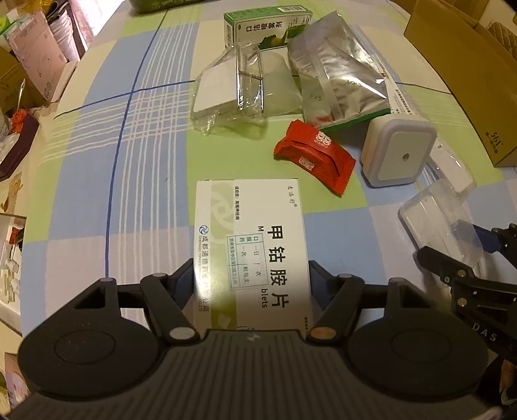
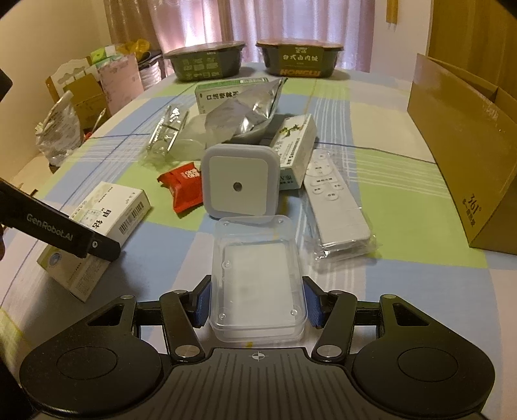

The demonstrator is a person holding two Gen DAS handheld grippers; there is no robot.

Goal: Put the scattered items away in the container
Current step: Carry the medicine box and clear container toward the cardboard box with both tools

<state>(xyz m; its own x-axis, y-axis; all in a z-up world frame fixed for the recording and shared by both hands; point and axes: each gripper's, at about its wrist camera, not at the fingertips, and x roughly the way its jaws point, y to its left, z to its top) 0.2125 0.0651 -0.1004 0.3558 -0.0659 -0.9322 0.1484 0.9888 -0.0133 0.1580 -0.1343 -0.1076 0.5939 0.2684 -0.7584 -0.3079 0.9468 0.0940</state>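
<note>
My left gripper (image 1: 252, 281) is shut on a white medicine box (image 1: 252, 245), its fingers pressed on the box's two long sides. In the right wrist view that medicine box (image 2: 103, 223) sits tilted, with a black left finger (image 2: 64, 231) across it. A clear plastic case (image 2: 258, 278) is held between the blue pads of my right gripper (image 2: 257, 303), which is shut on it. The open brown cardboard container (image 2: 468, 155) stands at the table's right edge, to the right of both grippers.
Loose on the checked tablecloth (image 2: 404, 284) are a red packet (image 2: 184, 185), a square white night light (image 2: 240, 181), a bagged remote (image 2: 332, 200), a silver pouch (image 1: 339, 80), a green box (image 1: 268, 26) and clear packaging (image 1: 239, 87). Two dark bowls (image 2: 206, 63) stand at the far end.
</note>
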